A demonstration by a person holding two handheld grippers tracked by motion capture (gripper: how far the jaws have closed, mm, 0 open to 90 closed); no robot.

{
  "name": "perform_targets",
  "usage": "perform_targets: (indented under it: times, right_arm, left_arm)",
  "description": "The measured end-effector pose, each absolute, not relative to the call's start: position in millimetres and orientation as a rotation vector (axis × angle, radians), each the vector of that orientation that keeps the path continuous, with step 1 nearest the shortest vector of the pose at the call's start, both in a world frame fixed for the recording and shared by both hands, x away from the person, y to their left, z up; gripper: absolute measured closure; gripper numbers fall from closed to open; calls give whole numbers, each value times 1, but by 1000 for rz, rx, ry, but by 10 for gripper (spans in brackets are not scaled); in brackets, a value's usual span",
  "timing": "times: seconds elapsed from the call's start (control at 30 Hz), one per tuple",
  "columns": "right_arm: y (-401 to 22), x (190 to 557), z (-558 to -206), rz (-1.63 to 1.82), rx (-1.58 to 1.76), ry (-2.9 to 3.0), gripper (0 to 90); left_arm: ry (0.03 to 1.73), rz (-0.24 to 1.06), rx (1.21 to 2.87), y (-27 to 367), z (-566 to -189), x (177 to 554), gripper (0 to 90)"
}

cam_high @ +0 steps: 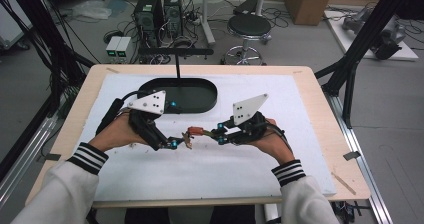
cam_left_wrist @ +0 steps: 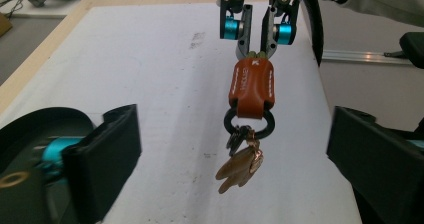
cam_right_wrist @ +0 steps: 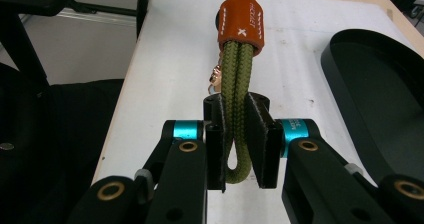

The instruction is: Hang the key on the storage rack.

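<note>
A keychain (cam_high: 194, 132) hangs over the white mat between my two grippers. It has an orange leather tab (cam_left_wrist: 252, 86), a black ring (cam_left_wrist: 270, 126) and several brass keys (cam_left_wrist: 240, 166) dangling below. My right gripper (cam_right_wrist: 242, 134) is shut on the keychain's olive rope loop (cam_right_wrist: 236, 84), and it also appears at the top of the left gripper view (cam_left_wrist: 256, 31). My left gripper (cam_left_wrist: 232, 134) stands open, jaws wide apart, with the keys hanging just ahead of them and touching neither. From above, the left gripper (cam_high: 175, 144) faces the right gripper (cam_high: 220, 134).
A black oval tray (cam_high: 200, 101) lies on the white mat (cam_high: 210, 169) behind the grippers, with a thin black post (cam_high: 178, 64) rising at its far edge. The tray's rim (cam_right_wrist: 380, 94) runs close on the right gripper's right side. Beyond the table stands a stool (cam_high: 248, 26).
</note>
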State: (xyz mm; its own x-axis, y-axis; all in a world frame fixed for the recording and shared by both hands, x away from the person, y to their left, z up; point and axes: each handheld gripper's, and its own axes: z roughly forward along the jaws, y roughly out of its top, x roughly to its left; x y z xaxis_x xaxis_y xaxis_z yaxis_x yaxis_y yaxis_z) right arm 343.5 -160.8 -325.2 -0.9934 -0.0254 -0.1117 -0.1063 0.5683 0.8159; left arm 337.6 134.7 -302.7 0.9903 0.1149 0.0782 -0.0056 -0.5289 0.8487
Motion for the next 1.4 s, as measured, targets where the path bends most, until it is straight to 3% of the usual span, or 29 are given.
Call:
perform_targets:
  times: [0.33, 0.73, 0.9, 0.97, 1.03, 1.13, 1.4]
  right_arm:
    - [-152, 344, -326, 1422, -136, 2709, 793]
    - [-149, 345, -328, 1410, -143, 2720, 793]
    - [-147, 344, -328, 1401, -155, 2726, 793]
    - [-147, 344, -328, 1400, -155, 2724, 793]
    - [-147, 344, -328, 1396, -152, 2724, 793]
    - [-147, 344, -329, 1390, -147, 2729, 793]
    - [-149, 344, -329, 1374, -136, 2737, 789]
  left_arm:
    - [27, 102, 2181, 120, -308, 338, 158]
    - [3, 76, 2223, 115, -309, 341, 402]
    - [8, 66, 2244, 111, -309, 342, 441]
    - [4, 67, 2248, 110, -308, 342, 481]
    - [-1, 72, 2263, 109, -308, 340, 583]
    - [-4, 85, 2281, 107, -309, 339, 633]
    - [30, 116, 2293, 102, -309, 335, 695]
